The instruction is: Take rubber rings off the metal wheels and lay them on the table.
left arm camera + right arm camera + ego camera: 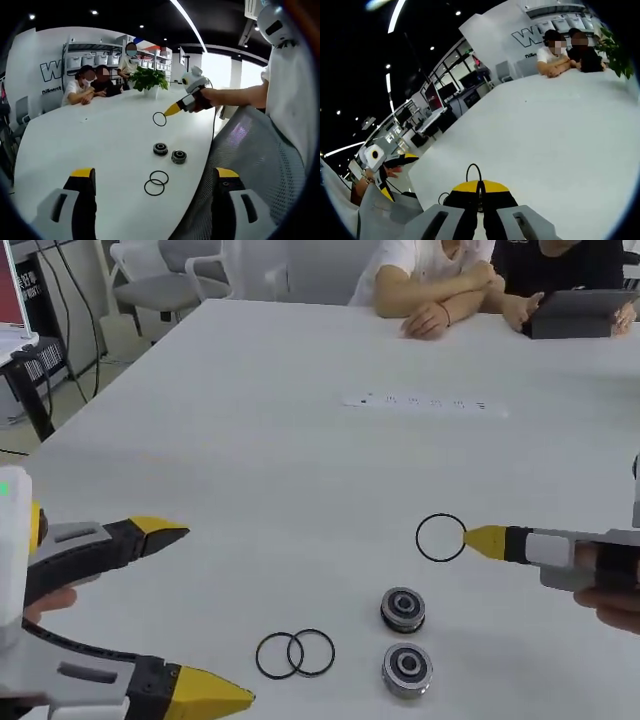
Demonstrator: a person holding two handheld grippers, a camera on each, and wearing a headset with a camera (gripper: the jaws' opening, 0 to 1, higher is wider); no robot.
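On the white tabletop (250, 440), head view: two small round metal wheels (403, 608) sit close together, one nearer you than the other. Just to their left lies a pair of thin black rubber rings (295, 653), flat and overlapping.
Right gripper (470, 539), head view: its yellow tips are pressed together on a third black ring (418, 538), held out beyond the farther wheel.
Left gripper (215, 615), head view: jaws spread wide, holding nothing, to the left of the laid pair.
Left gripper view: your own jaws frame the laid pair (156, 182) and both wheels (160, 149). The right gripper (170, 110) reaches in with the third ring (153, 119) at its tip. You cannot tell whether that ring touches the table.
Right gripper view: the third ring (468, 174) rises as a thin loop from between the closed tips. The left gripper (395, 172) shows agape at lower left.
Step in hand: judged to be the laying-down of the third ring.
Next move: lower it until it lies flat, part the tips, and draw back without dragging it. Then check the wheels; you cannot make out here whether either one wears a ring.
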